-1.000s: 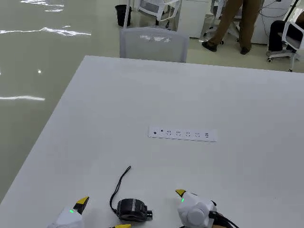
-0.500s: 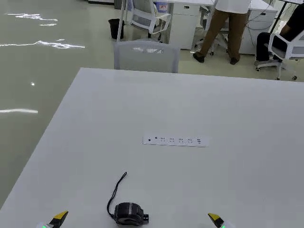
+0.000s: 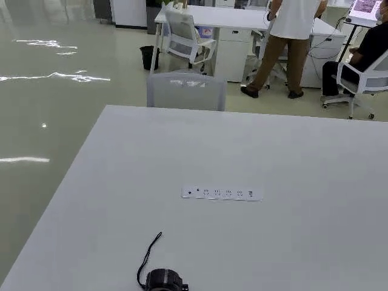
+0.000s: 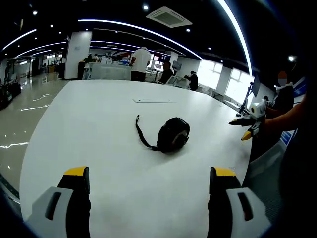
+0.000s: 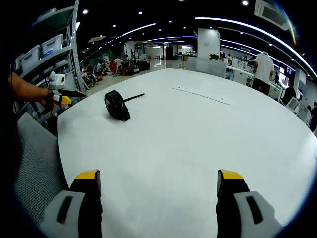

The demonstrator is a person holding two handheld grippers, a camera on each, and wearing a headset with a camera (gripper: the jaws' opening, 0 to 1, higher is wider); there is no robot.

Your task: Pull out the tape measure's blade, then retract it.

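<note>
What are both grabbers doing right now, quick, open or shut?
Left gripper: open, holding nothing.
Right gripper: open, holding nothing; the tape measure lies free on the table.

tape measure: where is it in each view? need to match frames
Head view: tape measure at the bottom edge, left of centre.
Left gripper view: tape measure near centre, strap trailing left.
Right gripper view: tape measure upper left.
Shared landmark: white power strip beyond it.

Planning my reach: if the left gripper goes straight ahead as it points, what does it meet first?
Likely the round black tape measure on the white table, ahead of the open left gripper, slightly right of centre; its black strap lies nearer centre. Depth unclear.
</note>
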